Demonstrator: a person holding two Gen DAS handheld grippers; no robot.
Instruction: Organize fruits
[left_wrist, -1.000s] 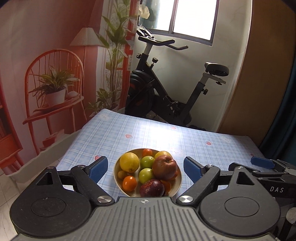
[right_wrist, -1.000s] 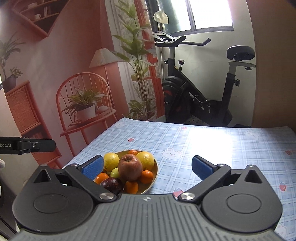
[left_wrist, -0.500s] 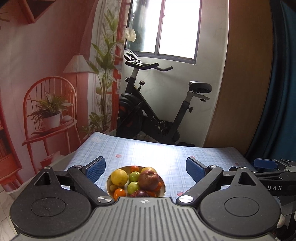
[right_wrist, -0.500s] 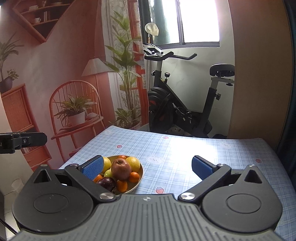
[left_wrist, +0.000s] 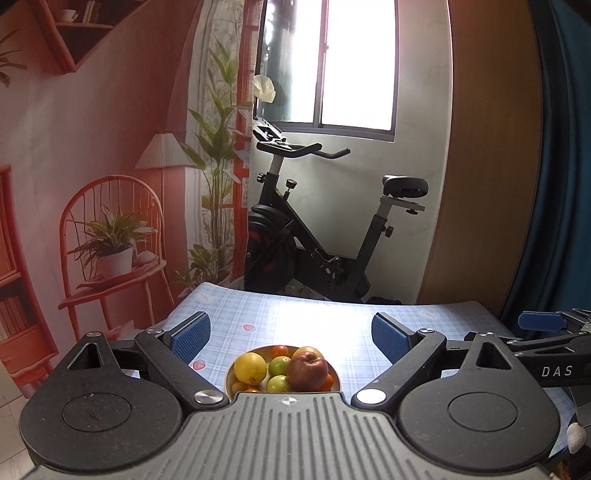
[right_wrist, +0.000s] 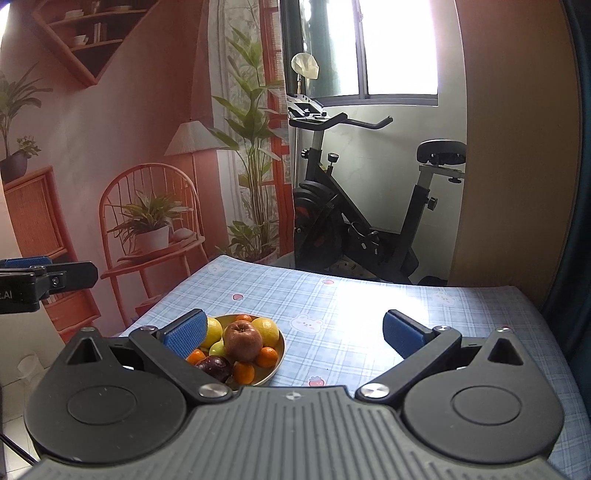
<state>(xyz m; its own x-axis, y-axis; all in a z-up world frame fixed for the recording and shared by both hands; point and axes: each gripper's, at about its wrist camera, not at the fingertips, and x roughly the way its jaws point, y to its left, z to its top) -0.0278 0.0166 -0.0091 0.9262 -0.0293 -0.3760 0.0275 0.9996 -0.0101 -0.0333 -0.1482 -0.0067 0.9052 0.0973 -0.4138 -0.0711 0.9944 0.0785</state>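
Observation:
A round beige plate (left_wrist: 335, 373) (right_wrist: 281, 350) heaped with fruit sits on the blue checked tablecloth. On it lie a big red apple (left_wrist: 307, 371) (right_wrist: 242, 340), a lemon (left_wrist: 250, 368), green fruits (left_wrist: 279, 365), small oranges (right_wrist: 267, 356) and a dark plum (right_wrist: 214, 366). My left gripper (left_wrist: 291, 334) hovers open above and behind the plate, nothing between its blue pads. My right gripper (right_wrist: 293, 332) is open too, the plate low under its left finger. Each gripper shows at the edge of the other's view.
The table (right_wrist: 369, 306) carries only the plate. Beyond its far edge stands a black exercise bike (left_wrist: 325, 236) under a window. A printed backdrop with a red chair and plants (left_wrist: 110, 240) hangs on the left, a dark blue curtain (left_wrist: 561, 184) on the right.
Both grippers have pulled back and risen, so the plate looks smaller and lower in both views. Their jaws stay wide, and the fruit has not moved.

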